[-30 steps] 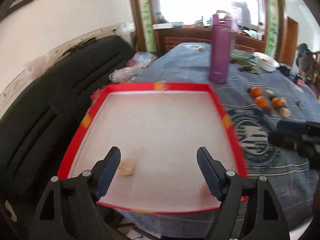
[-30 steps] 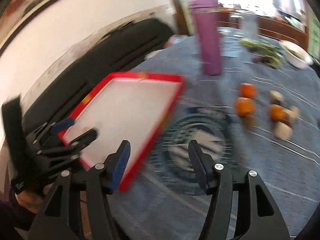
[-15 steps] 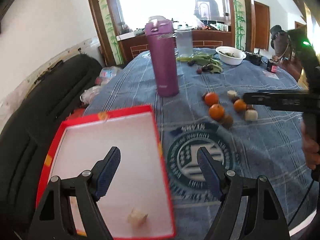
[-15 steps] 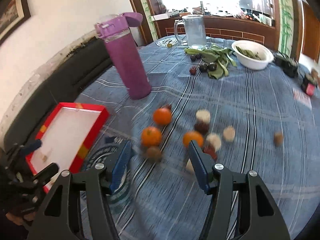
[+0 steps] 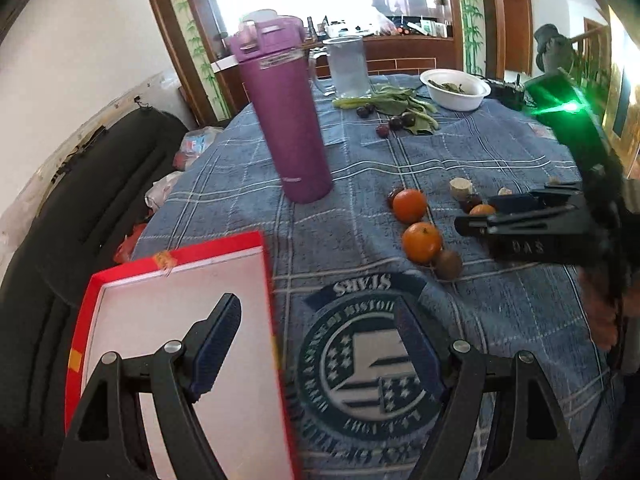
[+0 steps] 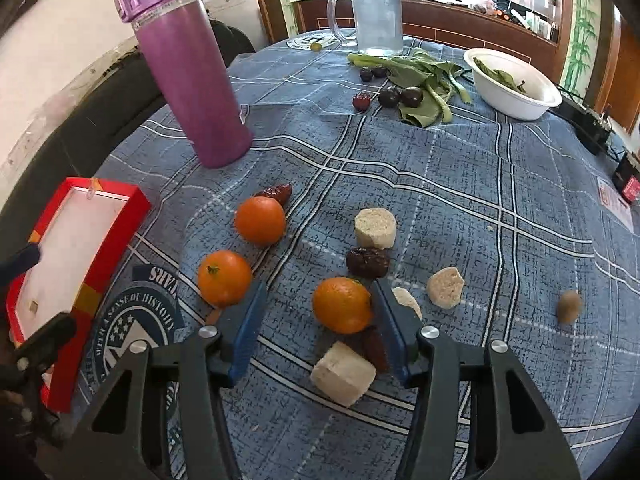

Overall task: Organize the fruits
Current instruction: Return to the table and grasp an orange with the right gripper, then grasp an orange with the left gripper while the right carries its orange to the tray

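Observation:
My right gripper (image 6: 318,300) is open and low over the fruit pile. One orange (image 6: 342,310) lies between its fingers, close against the right one. Two more oranges (image 6: 260,220) (image 6: 224,278) sit to the left, with banana pieces (image 6: 375,222) (image 6: 343,374), dark dates (image 6: 367,262) and a kiwi (image 6: 569,306) around them. My left gripper (image 5: 318,320) is open and empty, straddling the right rim of the red tray (image 5: 176,256). The tray (image 6: 120,236) holds one small pale piece (image 6: 34,306). In the left wrist view the right gripper (image 5: 480,212) reaches in beside the oranges (image 5: 422,241).
A tall purple bottle (image 6: 192,80) stands behind the fruit. Farther back are a glass mug (image 6: 378,16), leafy greens (image 6: 420,76) with dark plums (image 6: 400,97), and a white bowl (image 6: 516,84). A black sofa (image 5: 80,208) lies beyond the table's left edge.
The left gripper has swung right, from over the tray to its right rim. The right gripper has moved forward and down onto the fruit pile, bringing an orange between its fingers.

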Demonstrator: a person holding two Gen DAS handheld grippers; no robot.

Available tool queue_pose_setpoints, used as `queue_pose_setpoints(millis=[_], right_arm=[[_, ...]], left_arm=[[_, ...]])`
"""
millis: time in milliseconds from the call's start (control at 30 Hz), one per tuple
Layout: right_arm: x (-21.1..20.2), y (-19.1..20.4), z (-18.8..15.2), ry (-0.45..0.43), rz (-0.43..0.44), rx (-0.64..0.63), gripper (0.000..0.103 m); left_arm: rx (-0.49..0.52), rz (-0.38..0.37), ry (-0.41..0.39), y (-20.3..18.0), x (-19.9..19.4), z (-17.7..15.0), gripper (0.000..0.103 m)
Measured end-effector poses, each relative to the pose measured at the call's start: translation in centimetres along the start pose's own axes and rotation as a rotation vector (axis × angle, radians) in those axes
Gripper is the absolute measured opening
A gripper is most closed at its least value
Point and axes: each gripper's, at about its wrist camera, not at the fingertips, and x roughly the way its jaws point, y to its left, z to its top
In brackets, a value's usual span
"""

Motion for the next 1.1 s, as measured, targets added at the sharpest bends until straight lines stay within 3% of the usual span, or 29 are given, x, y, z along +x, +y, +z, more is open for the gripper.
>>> queue_pose_setpoints(millis=[67,133,300,500,800,833,933,1100], right_arm=[[-0.1,-0.2,-0.1,0.004,-0.022,-0.016,0.037],[-0.2,-0.4,-0.3,0.006,-0.040,-0.027,0.030],[-0.9,-1.9,-0.1,0.003,0.018,0.048,0.030],[-3.3,-5.4,0.2,-0.080,0.187,0.231,0.030],[-4.1,-6.8,0.5,-0.146,0.197,0.329,0.030],[-4.1,-6.9,0.4,-0.150,0.201,0.335,0.030],[-4.0,-7.3,0.4,-0.152,0.222,0.357,0.030],[-4.1,-7.3,0.3,-0.159,0.225,0.375,0.030]], left_arm=[[0.010,0.004,0.009,-0.8,0.8,0.8,0.079],[0.021,0.007,0.014,-1.6,1.6,1.5,0.079],[0.035,0.021,0.035,-2.8,3.4,2.8,0.079],[0.041,-0.026,0.063,-4.5,5.0,3.7,0.079],[0.012,-0.090,0.131,-6.6,7.7,4.5,0.078],[0.002,-0.103,0.142,-6.6,8.0,4.5,0.077],[-0.019,-0.140,0.174,-6.7,8.8,4.4,0.053],[-0.030,-0.172,0.159,-6.9,8.6,4.0,0.037]])
